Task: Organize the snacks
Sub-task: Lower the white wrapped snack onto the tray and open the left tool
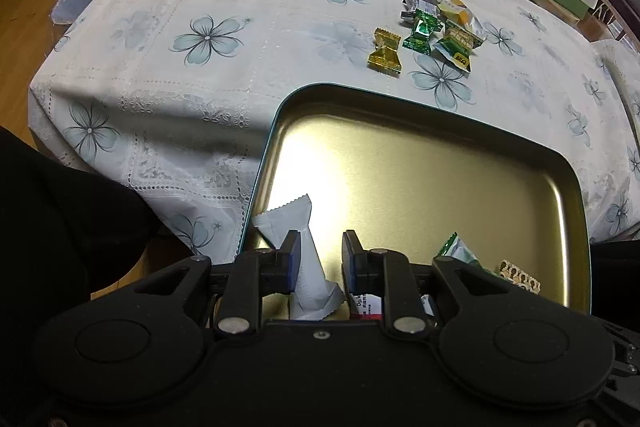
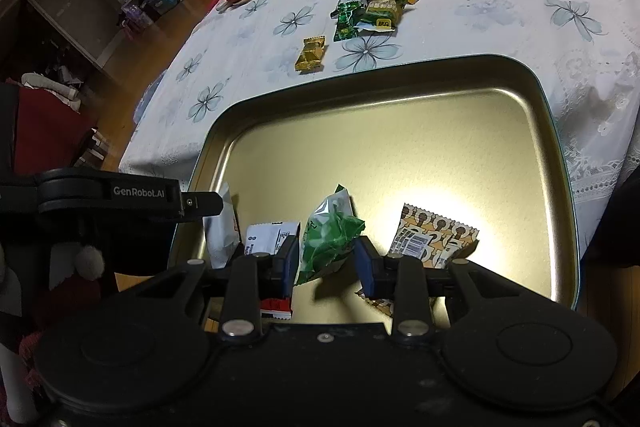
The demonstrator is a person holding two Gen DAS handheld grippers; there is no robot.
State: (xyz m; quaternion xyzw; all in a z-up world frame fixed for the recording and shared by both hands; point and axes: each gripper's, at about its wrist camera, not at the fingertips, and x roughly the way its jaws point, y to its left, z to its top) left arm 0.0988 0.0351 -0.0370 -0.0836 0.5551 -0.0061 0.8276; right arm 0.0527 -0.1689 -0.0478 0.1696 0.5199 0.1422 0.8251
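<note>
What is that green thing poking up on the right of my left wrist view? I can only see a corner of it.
Observer: It is a crinkled green plastic snack packet, pinched in the right tongs over the shallow gold metal tray.
Operator: And the brown scrap next to it?
Observer: That is a brown patterned wrapper with a printed barcode, lying flat on the tray floor.
Operator: Is anything hiding beneath the left tongs?
Observer: Yes, a flat white wrapper with a red end lies on the tray, just left of the green packet.
</note>
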